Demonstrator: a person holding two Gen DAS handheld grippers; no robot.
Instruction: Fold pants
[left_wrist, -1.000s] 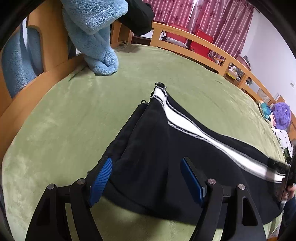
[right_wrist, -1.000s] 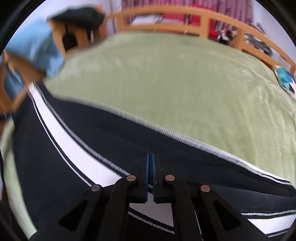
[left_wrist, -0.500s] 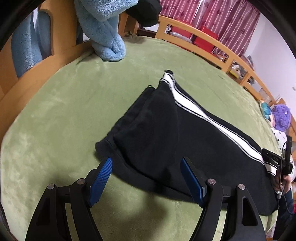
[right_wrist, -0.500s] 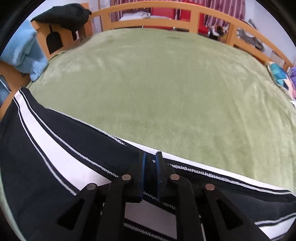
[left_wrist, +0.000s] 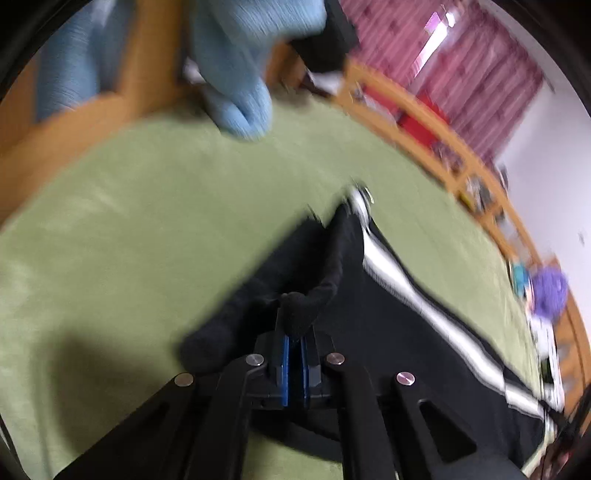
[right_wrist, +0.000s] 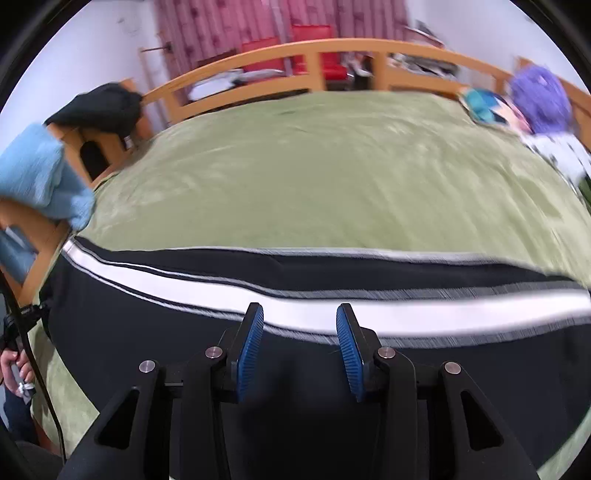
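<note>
Black pants (left_wrist: 369, 317) with a white side stripe (left_wrist: 424, 295) lie lengthwise on the green bed cover (left_wrist: 147, 221). My left gripper (left_wrist: 293, 328) is shut on the black waistband, which bunches up between the blue pads. In the right wrist view the pants (right_wrist: 295, 369) stretch across the frame with the white stripe (right_wrist: 406, 314) running left to right. My right gripper (right_wrist: 300, 332) is open over the leg, just below the stripe, holding nothing.
A light blue fleece (left_wrist: 236, 74) and a dark garment (right_wrist: 103, 107) hang on the wooden bed frame (right_wrist: 295, 51). A purple plush toy (right_wrist: 539, 99) and patterned cushions (right_wrist: 484, 107) sit at the bed's far right. Red curtains (left_wrist: 480, 77) are behind.
My left gripper has closed on the waistband; it was open half a second ago. My right gripper has let go of the stripe edge, opened and drawn back over the leg.
</note>
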